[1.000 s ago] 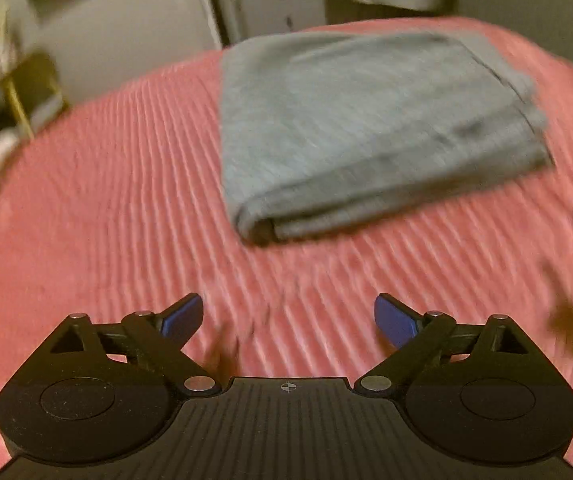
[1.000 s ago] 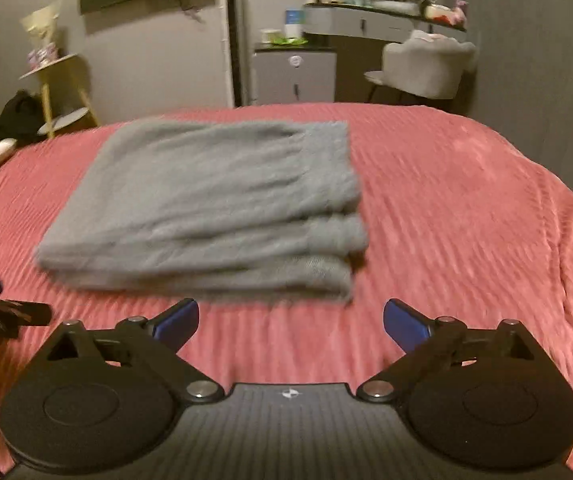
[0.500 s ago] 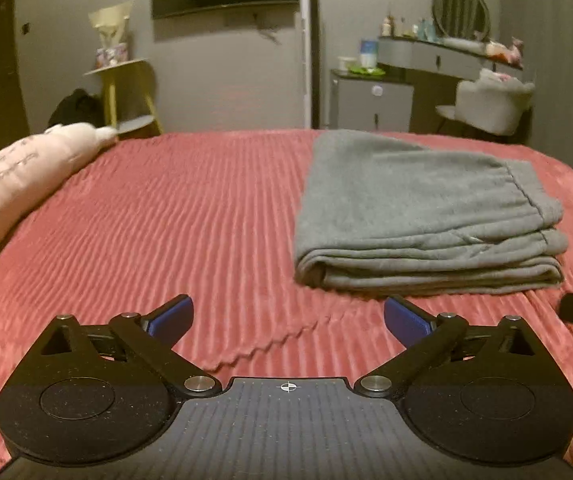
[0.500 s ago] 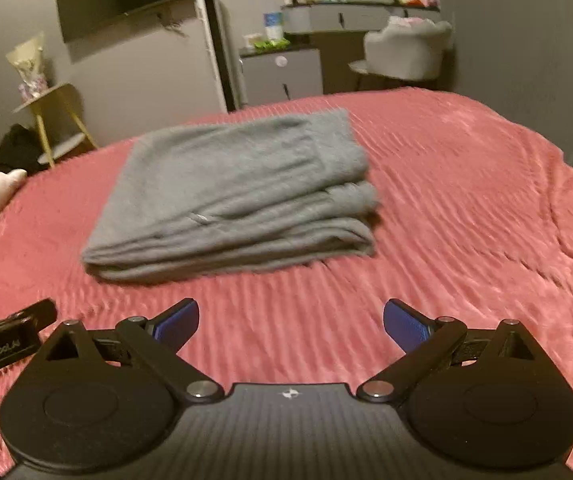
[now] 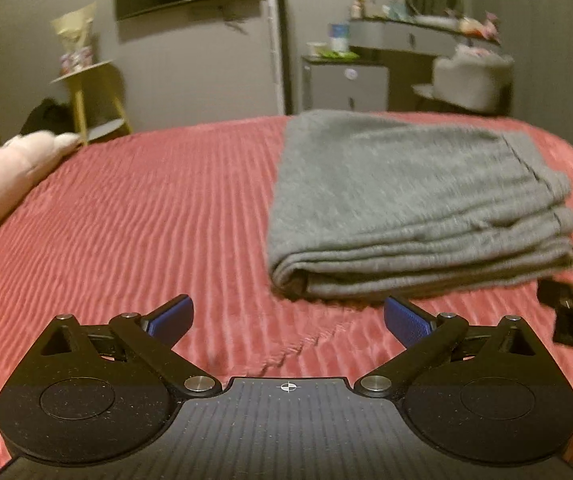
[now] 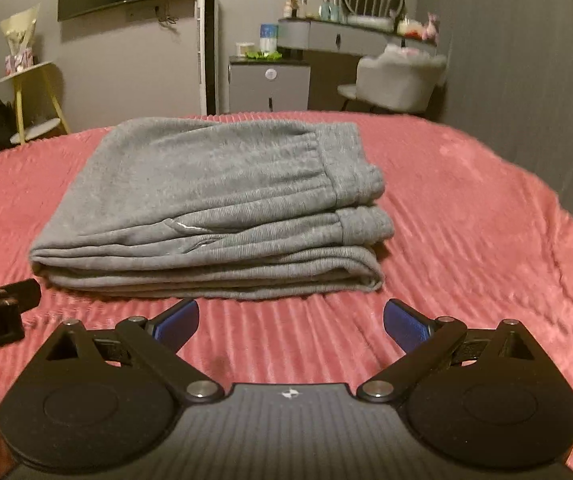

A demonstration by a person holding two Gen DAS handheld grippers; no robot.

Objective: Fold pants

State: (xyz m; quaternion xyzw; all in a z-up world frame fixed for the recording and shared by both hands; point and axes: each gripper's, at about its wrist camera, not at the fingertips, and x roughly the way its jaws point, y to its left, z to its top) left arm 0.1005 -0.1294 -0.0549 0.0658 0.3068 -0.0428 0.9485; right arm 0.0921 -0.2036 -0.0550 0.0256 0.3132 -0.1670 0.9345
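Grey fleece sweatpants (image 6: 214, 208) sit folded in a thick stack mid pink ribbed bedspread (image 6: 466, 216), waistband on top, so fold looks done. Left gripper (image 5: 286, 318) & right gripper (image 6: 290, 318) both spread wide w/ nothing held, apart from stack, prob since no grip needed

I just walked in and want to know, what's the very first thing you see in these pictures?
The grey pants, folded into a neat stack, lie in the middle of the red bedspread. Right in front sit the two open tools with blue fingertips, the left tool and the right tool, both empty and short of the pants. A pink pillow rests at the bed's left edge.
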